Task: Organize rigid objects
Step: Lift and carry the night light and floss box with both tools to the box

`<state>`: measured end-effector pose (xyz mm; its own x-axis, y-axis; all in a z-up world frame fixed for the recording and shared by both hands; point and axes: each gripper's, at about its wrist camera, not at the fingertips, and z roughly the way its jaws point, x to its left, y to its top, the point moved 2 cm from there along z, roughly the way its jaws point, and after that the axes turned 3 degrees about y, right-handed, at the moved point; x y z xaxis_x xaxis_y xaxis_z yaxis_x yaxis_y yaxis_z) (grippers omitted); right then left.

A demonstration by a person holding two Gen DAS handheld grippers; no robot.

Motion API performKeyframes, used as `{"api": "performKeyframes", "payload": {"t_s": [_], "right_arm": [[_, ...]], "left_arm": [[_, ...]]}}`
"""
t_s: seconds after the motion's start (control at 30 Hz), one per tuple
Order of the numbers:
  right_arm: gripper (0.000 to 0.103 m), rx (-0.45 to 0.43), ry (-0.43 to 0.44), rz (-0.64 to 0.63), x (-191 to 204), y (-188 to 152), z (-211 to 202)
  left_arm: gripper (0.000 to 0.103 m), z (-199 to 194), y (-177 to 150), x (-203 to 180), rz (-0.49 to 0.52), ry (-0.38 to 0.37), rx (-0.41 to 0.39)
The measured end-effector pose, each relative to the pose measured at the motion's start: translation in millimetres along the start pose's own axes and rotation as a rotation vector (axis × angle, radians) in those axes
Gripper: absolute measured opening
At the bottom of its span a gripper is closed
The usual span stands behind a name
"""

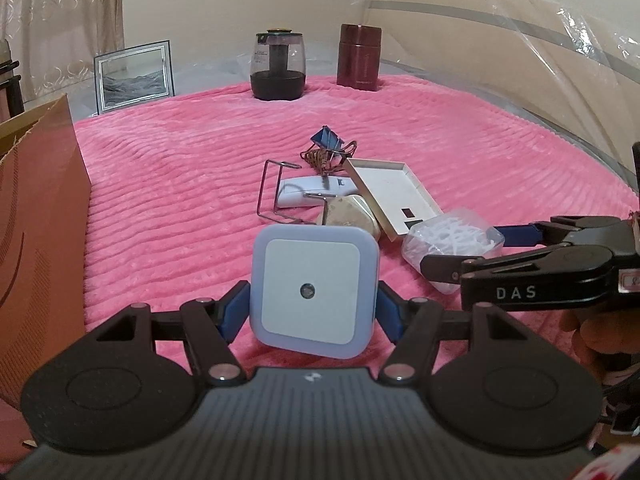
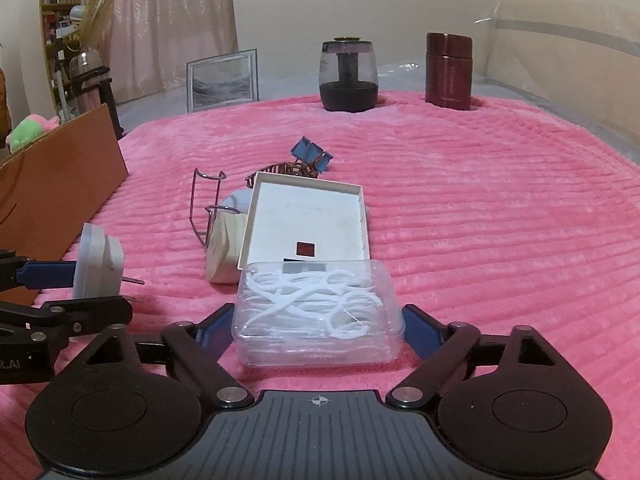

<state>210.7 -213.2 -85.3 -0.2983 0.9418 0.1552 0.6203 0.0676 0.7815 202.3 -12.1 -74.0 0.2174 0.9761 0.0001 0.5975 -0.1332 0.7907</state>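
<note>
My left gripper (image 1: pixel 314 308) is shut on a white square plug-in night light (image 1: pixel 314 290), held just above the pink blanket; it also shows in the right wrist view (image 2: pixel 98 266). My right gripper (image 2: pixel 318 330) is shut on a clear plastic box of white floss picks (image 2: pixel 316 312), which also shows in the left wrist view (image 1: pixel 452 240). Behind them lie a white shallow box lid (image 2: pixel 308 228), a beige rounded object (image 2: pixel 224 252), a wire stand (image 2: pixel 206 208), a white flat device (image 1: pixel 316 192), a blue binder clip (image 2: pixel 312 154) and a brown coiled wire piece (image 1: pixel 324 158).
A brown cardboard box (image 1: pixel 40 216) stands at the left edge of the pink blanket (image 2: pixel 500 220). At the back stand a picture frame (image 2: pixel 222 80), a dark glass teapot (image 2: pixel 348 76) and a maroon flask (image 2: pixel 448 72). Clear plastic sheeting (image 1: pixel 520 40) hangs at the right.
</note>
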Motion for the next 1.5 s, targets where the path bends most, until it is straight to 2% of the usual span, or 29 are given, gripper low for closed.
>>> {"api": "performKeyframes", "payload": {"t_s": [0.47,0.83,1.2,1.5], "right_arm": [[0.082,-0.019,-0.01,0.0,1.5,-6.3,-23.2],[0.082,-0.067,0.012,0.006,5.7,7.1,-70.1],[0.082,-0.144,0.11,-0.068,40.4,49.8,-109.3],[0.082,-0.186,0.261,-0.207,99.1,95.8,-111.1]], "left_arm": [[0.061,-10.6,-0.4,-4.8,0.004,-0.002,0.001],[0.061,-48.5,13.5,-11.5,0.015,-0.01,-0.032],[0.061,-112.0,46.5,3.3,0.027,-0.009,-0.098],[0.061,-165.5,74.9,60.0,0.0,0.03,-0.134]]}}
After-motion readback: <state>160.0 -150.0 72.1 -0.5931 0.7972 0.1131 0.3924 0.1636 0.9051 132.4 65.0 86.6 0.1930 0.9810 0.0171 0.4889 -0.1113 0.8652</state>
